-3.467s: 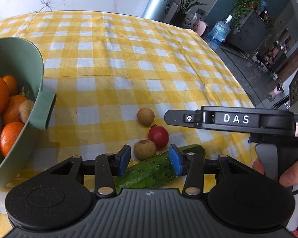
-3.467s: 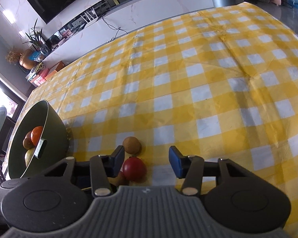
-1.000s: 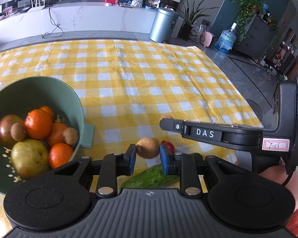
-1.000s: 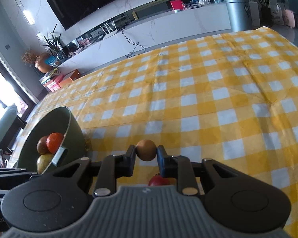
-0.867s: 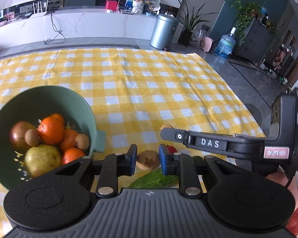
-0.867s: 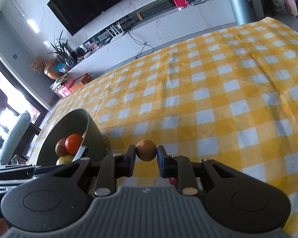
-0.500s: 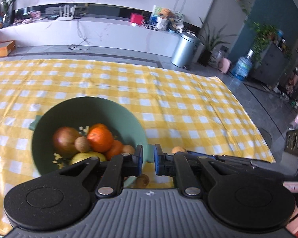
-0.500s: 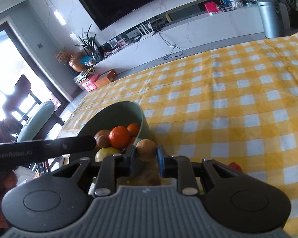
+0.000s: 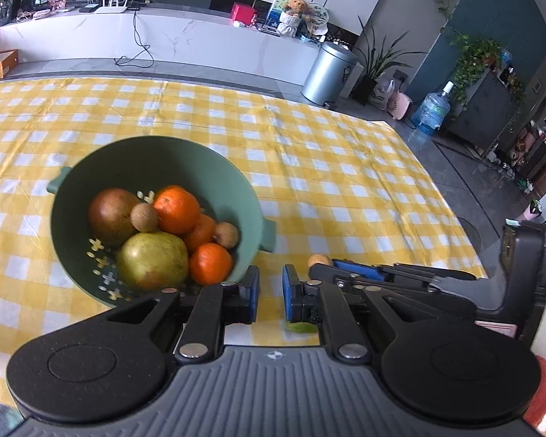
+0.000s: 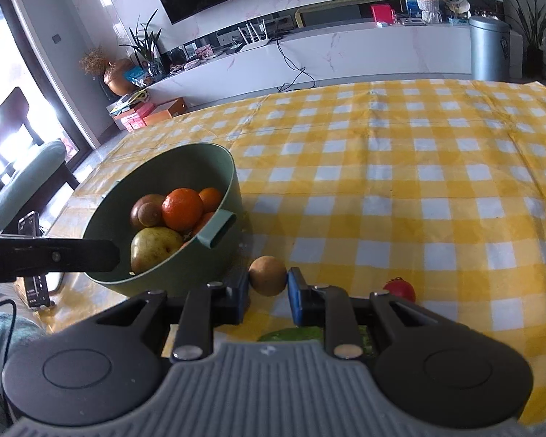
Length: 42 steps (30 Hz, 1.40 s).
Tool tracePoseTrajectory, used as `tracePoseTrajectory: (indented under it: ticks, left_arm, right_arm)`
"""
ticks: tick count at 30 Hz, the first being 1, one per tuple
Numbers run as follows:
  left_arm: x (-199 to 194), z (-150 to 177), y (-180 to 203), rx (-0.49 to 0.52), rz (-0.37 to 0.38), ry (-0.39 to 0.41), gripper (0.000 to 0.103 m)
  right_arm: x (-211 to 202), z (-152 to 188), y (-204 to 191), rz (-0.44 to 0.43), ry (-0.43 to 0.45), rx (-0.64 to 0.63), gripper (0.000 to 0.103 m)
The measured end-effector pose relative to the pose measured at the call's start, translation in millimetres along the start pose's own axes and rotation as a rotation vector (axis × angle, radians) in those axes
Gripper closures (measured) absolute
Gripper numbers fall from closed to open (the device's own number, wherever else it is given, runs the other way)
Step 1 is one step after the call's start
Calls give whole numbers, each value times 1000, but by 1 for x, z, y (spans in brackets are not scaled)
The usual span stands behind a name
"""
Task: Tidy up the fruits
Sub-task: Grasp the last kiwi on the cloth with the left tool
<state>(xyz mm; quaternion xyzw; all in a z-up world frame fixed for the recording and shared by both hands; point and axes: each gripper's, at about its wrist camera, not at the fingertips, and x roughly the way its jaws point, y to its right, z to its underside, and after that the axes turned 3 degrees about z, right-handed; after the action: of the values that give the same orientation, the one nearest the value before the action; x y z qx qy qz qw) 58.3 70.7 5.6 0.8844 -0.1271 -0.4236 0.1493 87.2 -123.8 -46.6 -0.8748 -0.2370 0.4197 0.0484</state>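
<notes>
Left gripper (image 9: 270,293): pads drawn together, nothing between them.
Right gripper (image 10: 268,293): pinching a small brown fruit (image 10: 267,275), just beside the green bowl (image 10: 233,182).
Right view only: red tomato (image 10: 399,288), cucumber (image 10: 291,334) on the checked cloth (image 10: 418,182).
Left view only: bowl's pomegranates, oranges.
Writing: none readable.

Colours around the green bowl (image 9: 251,196)

Orange tangerines (image 9: 176,209) inside; yellow-and-white checked cloth (image 9: 327,167) beneath; red tomato (image 10: 399,288) right of the bowl.
</notes>
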Motion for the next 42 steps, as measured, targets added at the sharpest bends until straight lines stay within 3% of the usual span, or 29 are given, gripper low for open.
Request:
tracePoseTrajectory:
  ticks: [3,8,12,16,19,33,38,42]
  left_arm:
    - [6,10,9,-29,-2,10,85]
    - [26,24,14,-85,-67,49,80]
    - [44,34,12,-147,-112,29,77]
    - [60,40,15,-120,-182,27,60]
    - [71,42,14,-118,-206,33,57]
    - [109,42,6,-83,-284,-2,57]
    - [111,42,9,-39,-278,-5,74]
    - [109,42,11,-14,-264,-16,75]
  right_arm:
    - [-2,3,4,28,6,-28,83]
    - [-10,2,16,52,40,-14,83]
    - [-16,3,30,54,56,29,83]
    - [-14,5,37,31,48,65,83]
    - [-11,5,39,17,44,69,83]
    - [2,5,49,-20,8,130,83]
    - [5,5,47,-16,-4,121,83]
    - [7,5,47,-7,-10,120,83]
